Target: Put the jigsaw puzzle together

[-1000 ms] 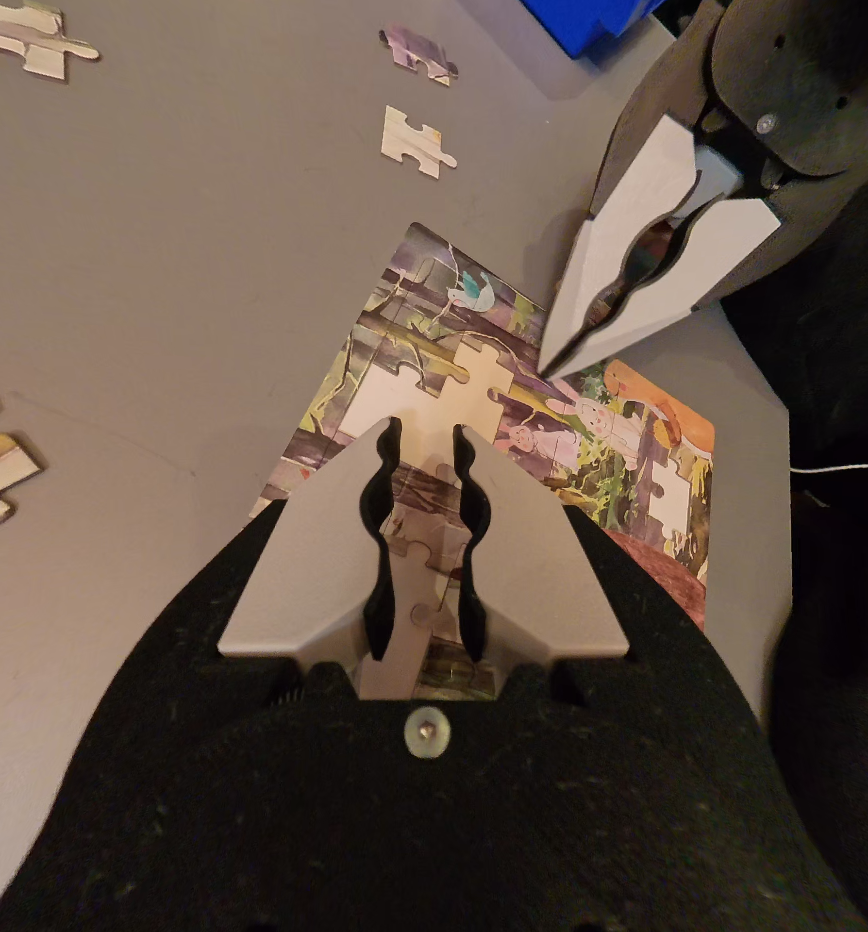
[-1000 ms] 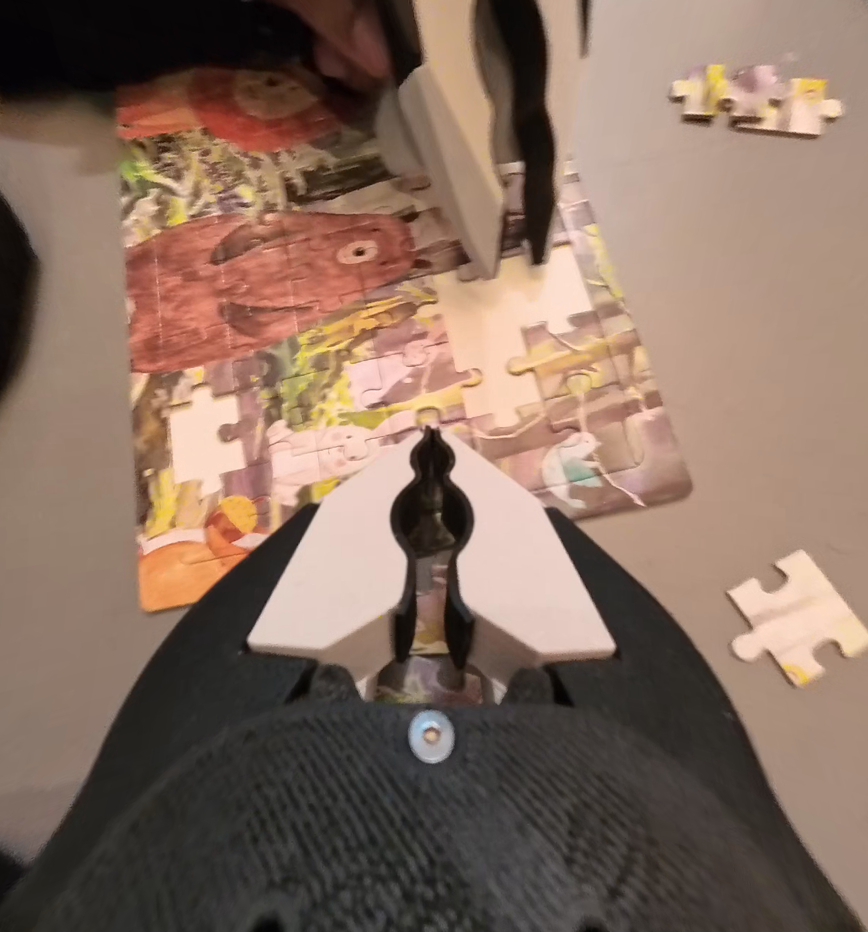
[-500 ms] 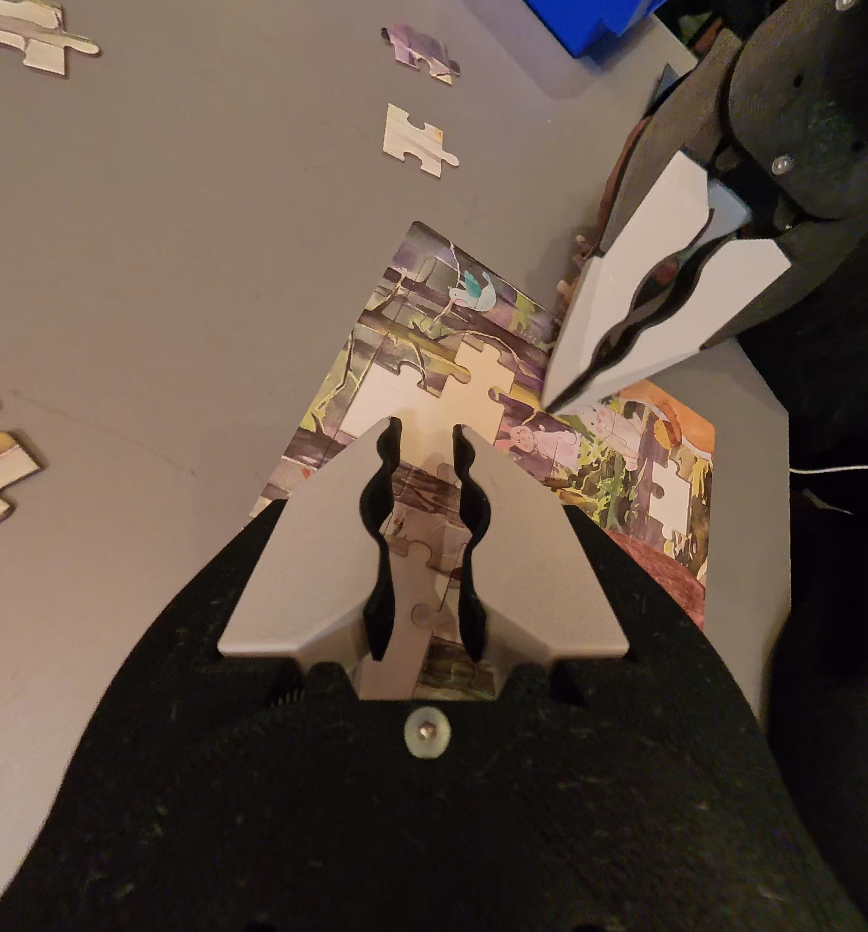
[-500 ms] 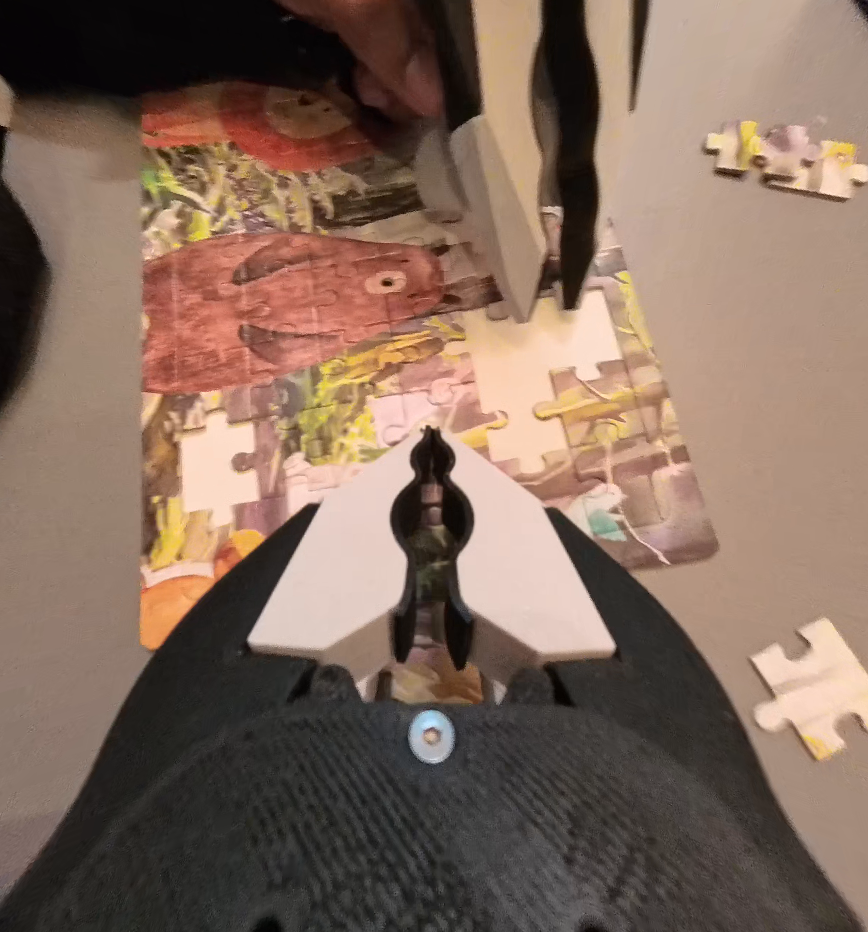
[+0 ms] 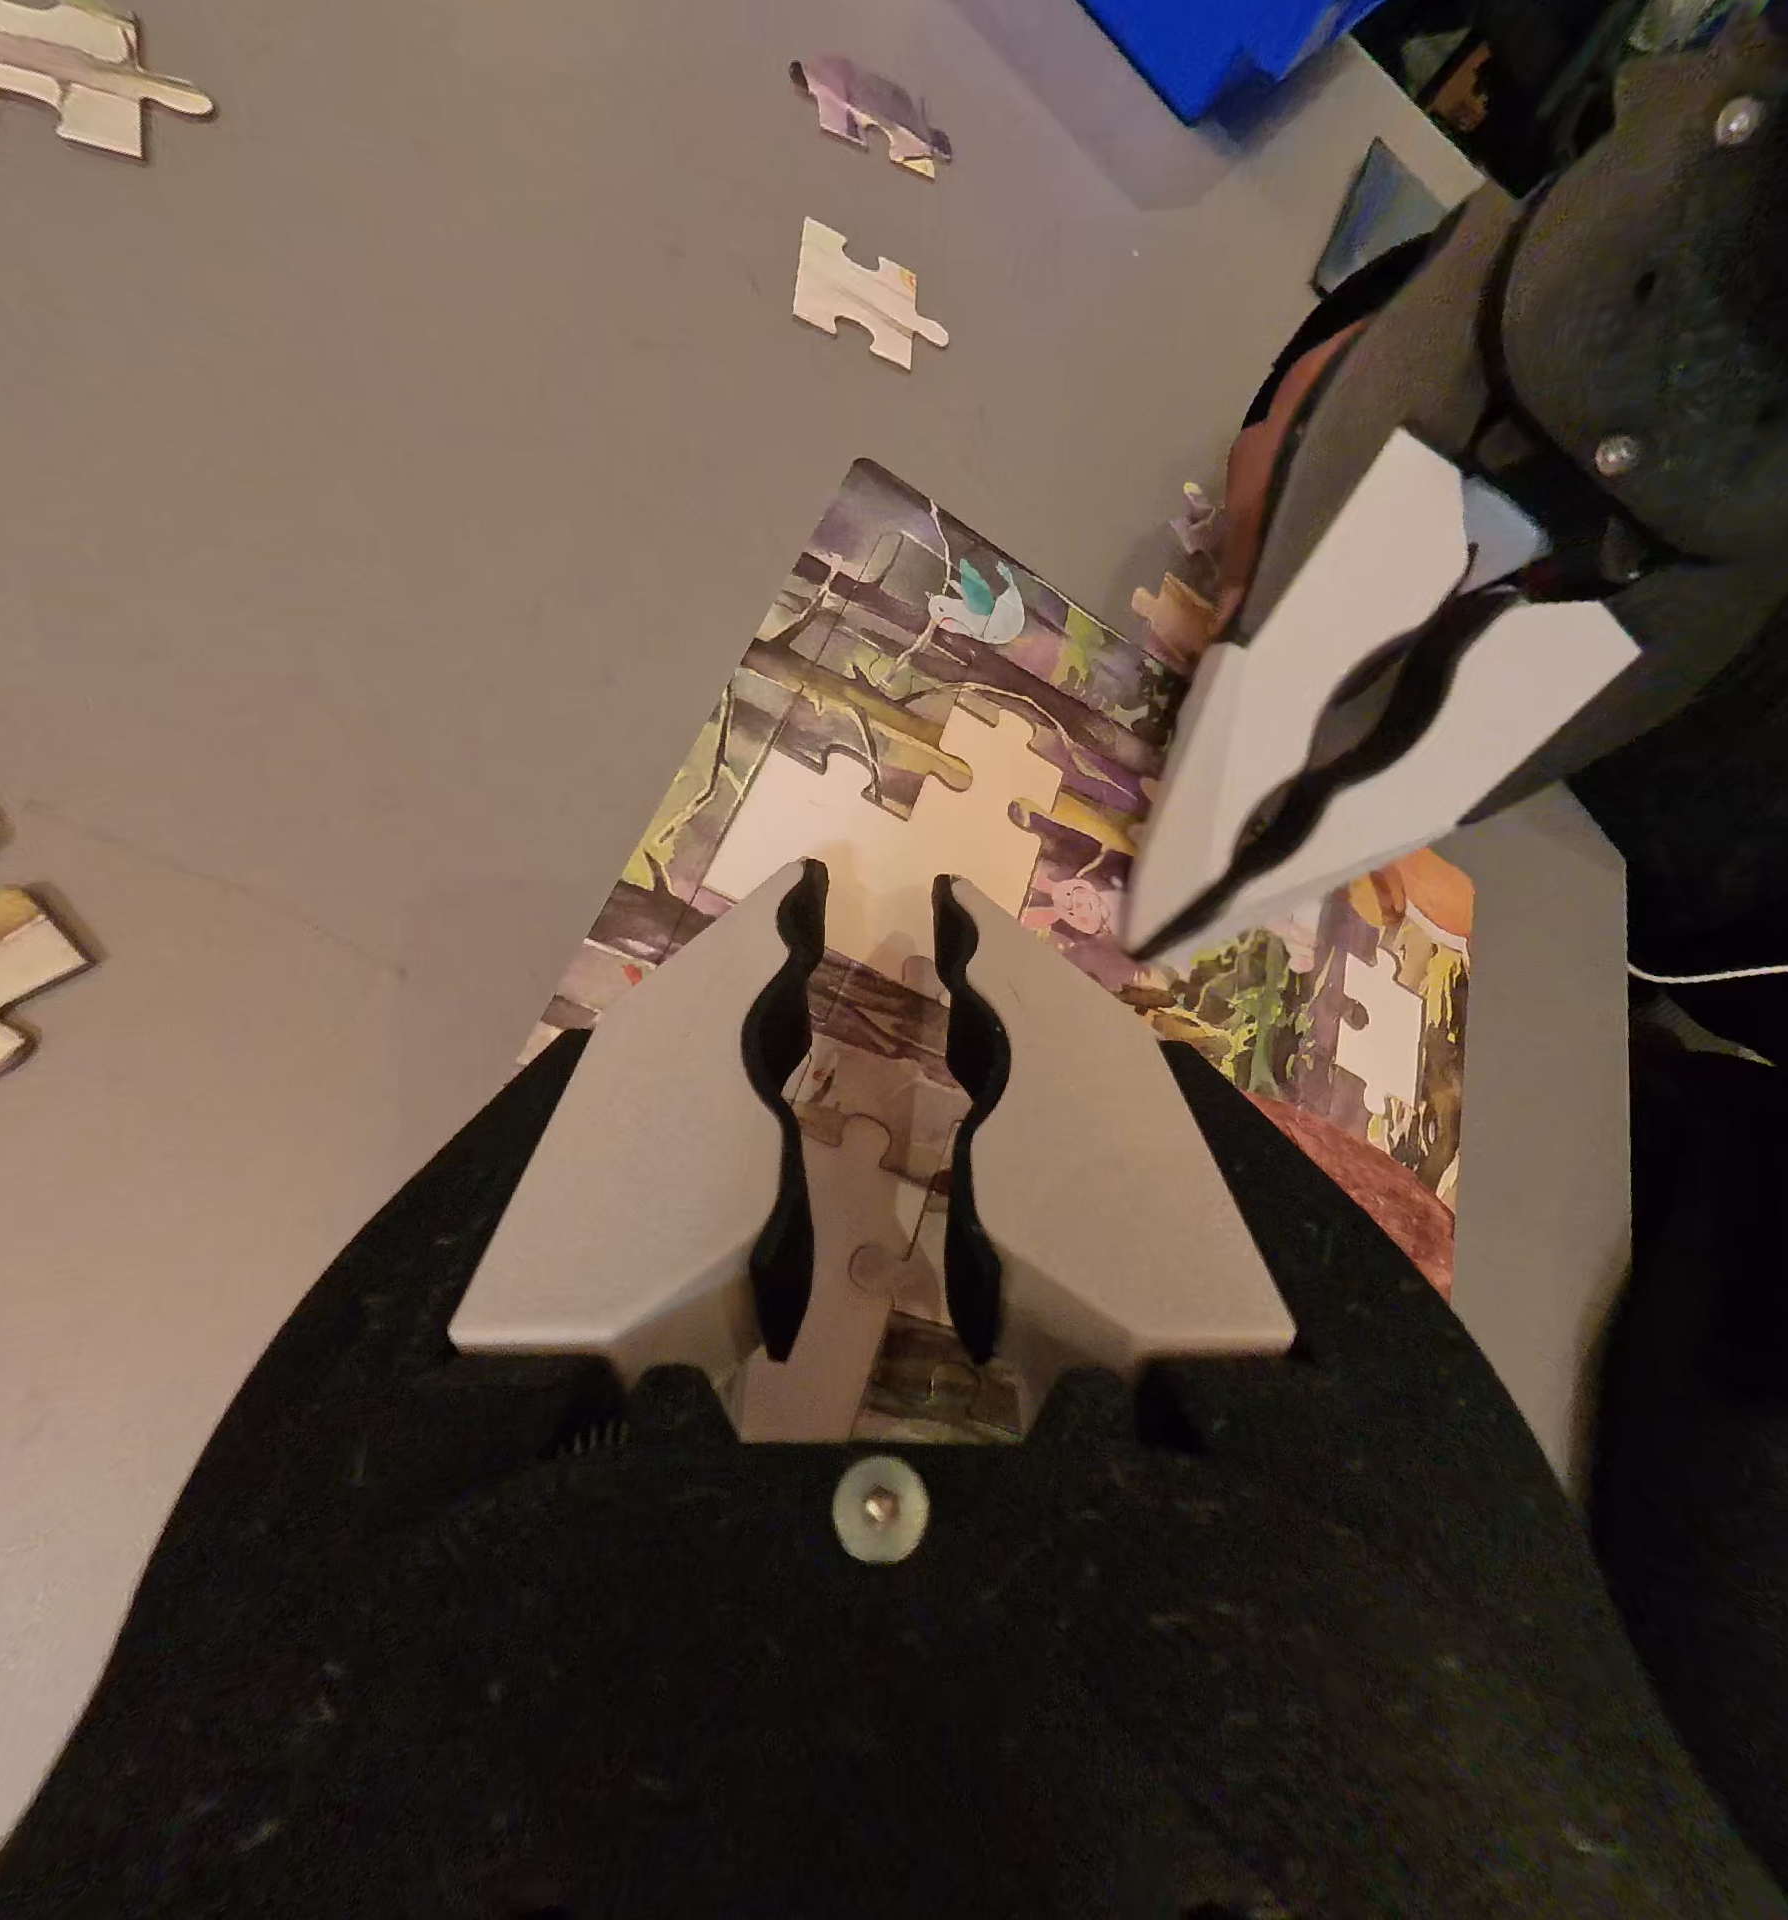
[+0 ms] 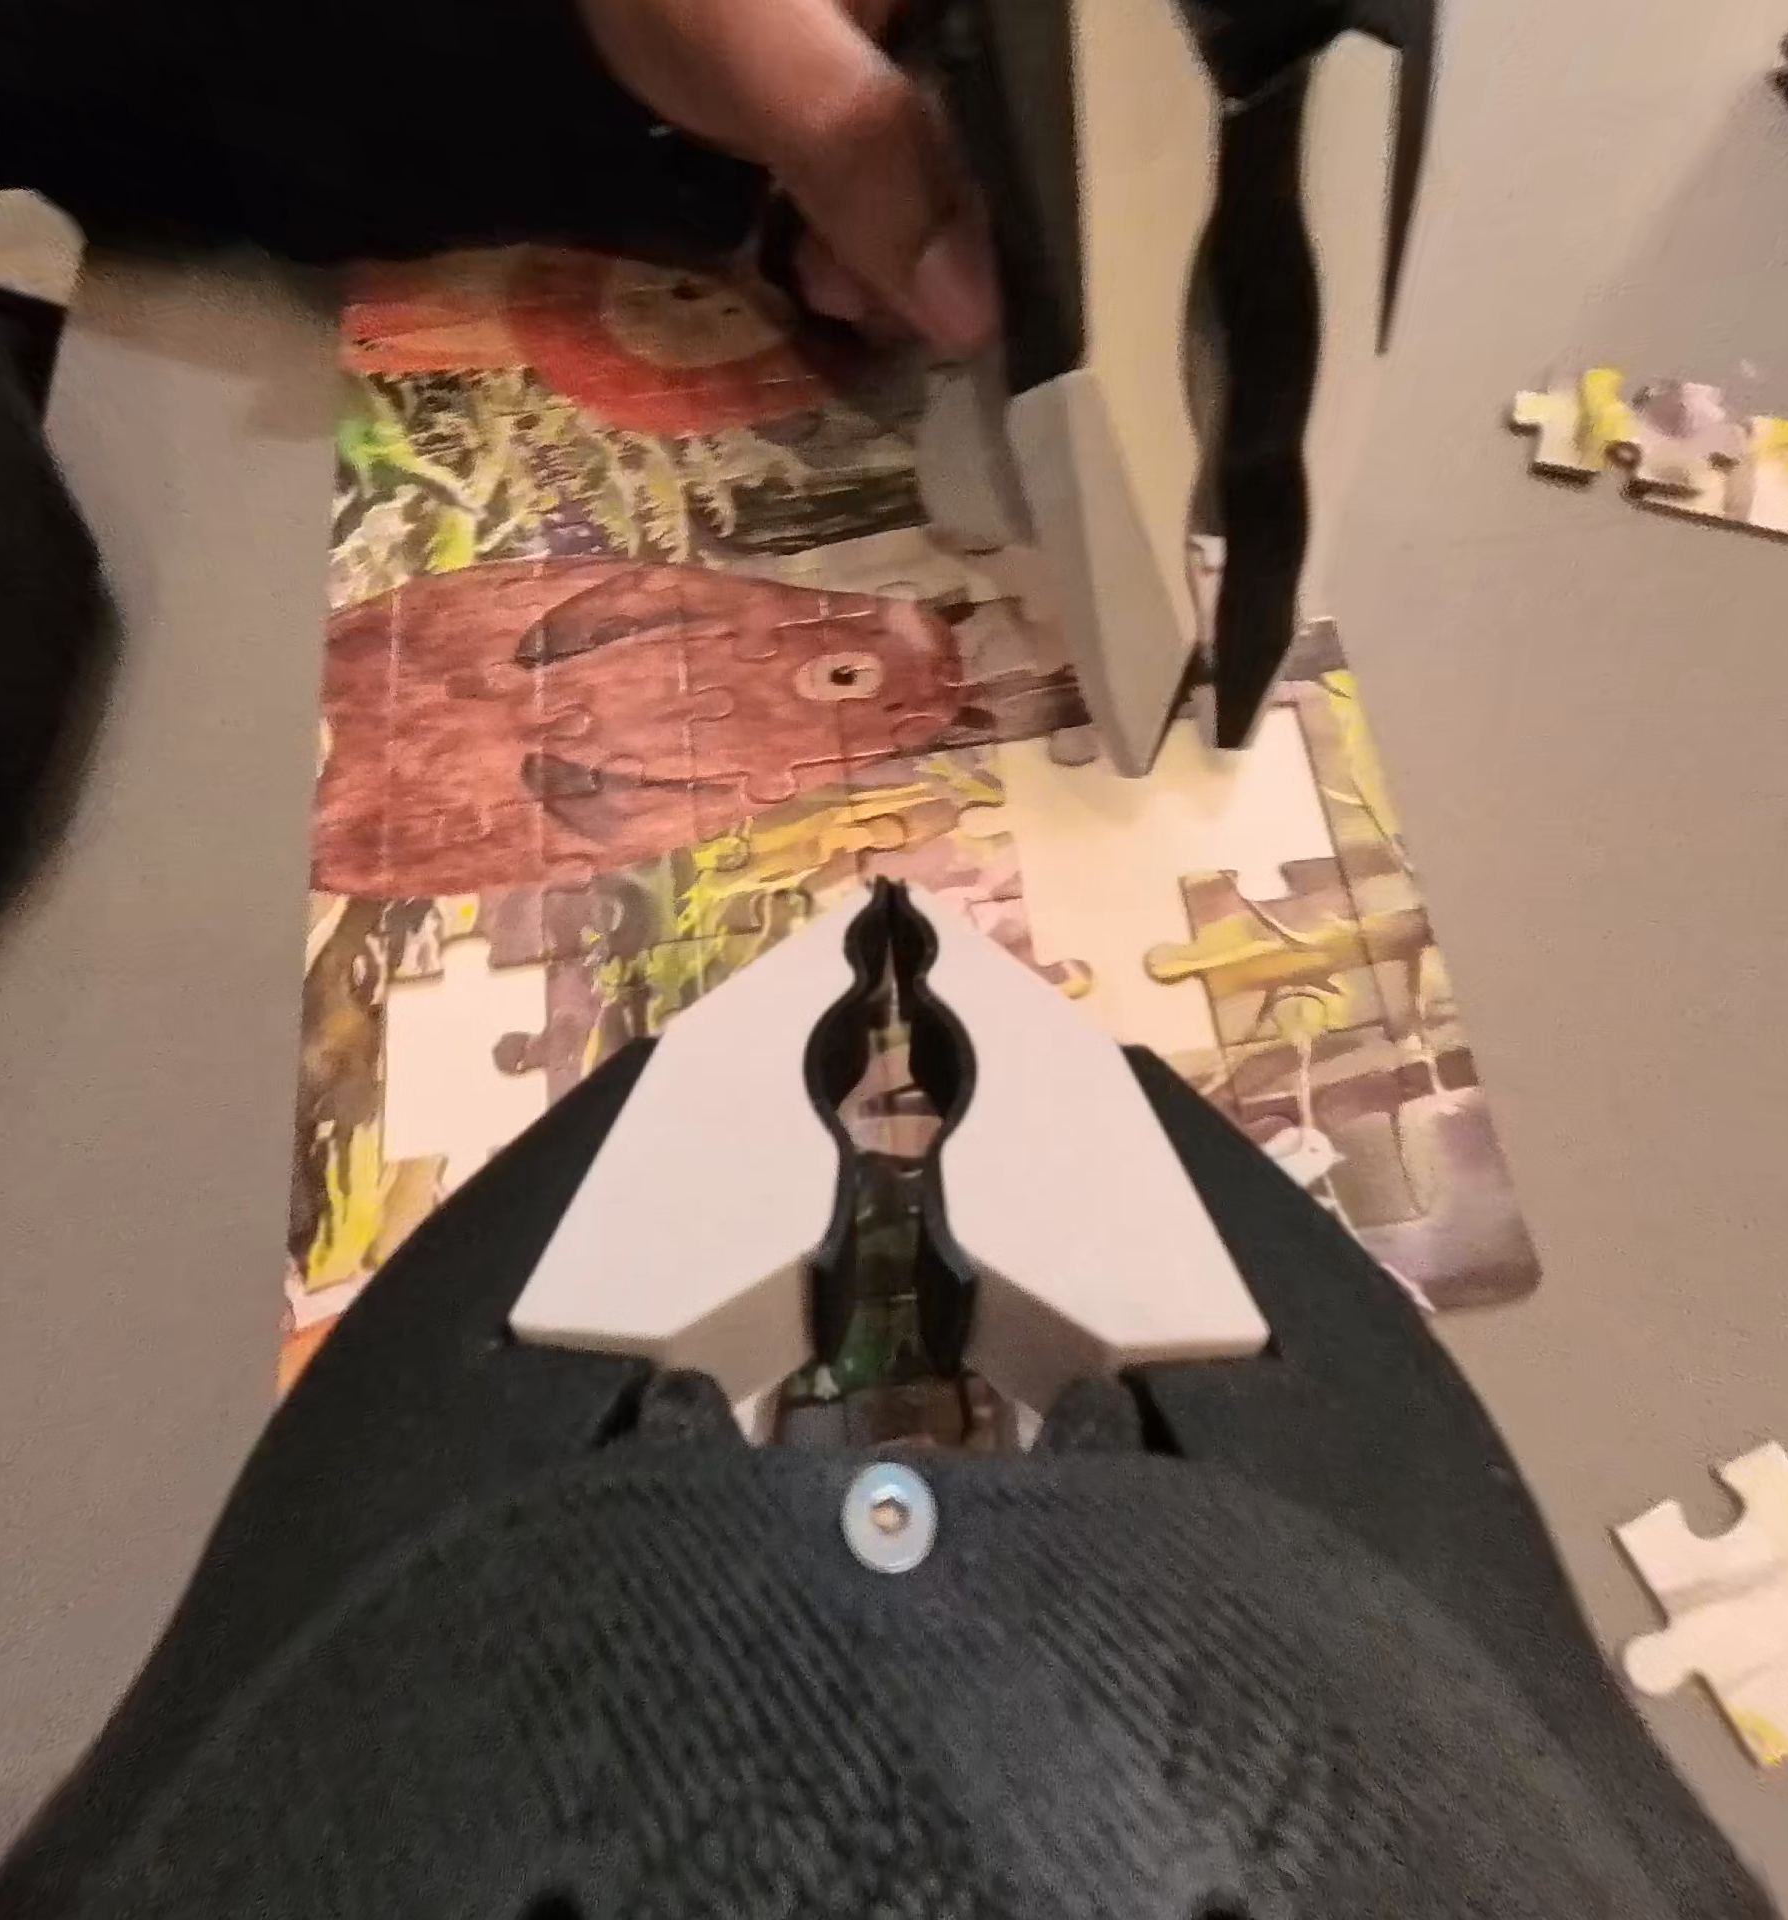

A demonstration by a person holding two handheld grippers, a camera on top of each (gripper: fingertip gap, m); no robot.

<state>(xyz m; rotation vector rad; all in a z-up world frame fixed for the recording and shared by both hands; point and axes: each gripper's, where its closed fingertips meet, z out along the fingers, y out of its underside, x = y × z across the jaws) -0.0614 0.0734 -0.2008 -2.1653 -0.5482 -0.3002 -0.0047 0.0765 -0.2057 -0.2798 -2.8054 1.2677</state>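
A partly assembled jigsaw puzzle [image 6: 641,717] lies flat on a grey table [image 5: 350,520], near the table's edge. It is rectangular. In the right wrist view its long axis runs away from the camera, from an orange corner close by to a red-and-brown figure farther off. In the left wrist view it lies at a slant, one corner pointing away toward the loose pieces. Several pale, piece-shaped gaps [image 5: 983,810] remain in the picture.

The left gripper [image 5: 874,883] hovers low over the puzzle, its fingers spread apart and released, holding nothing, their tips at the near edge of the largest gap. A hand [image 6: 869,197] grips its handle from above, seen in the right wrist view.

The right gripper [image 6: 890,894] points down at a slant above the puzzle's middle, its jaws clenched together with nothing visible between the tips.

Loose pieces lie scattered on the table: a pale piece [image 5: 864,296], a purple piece [image 5: 869,109] beyond it, and a joined pair [image 6: 1679,447] to the side.
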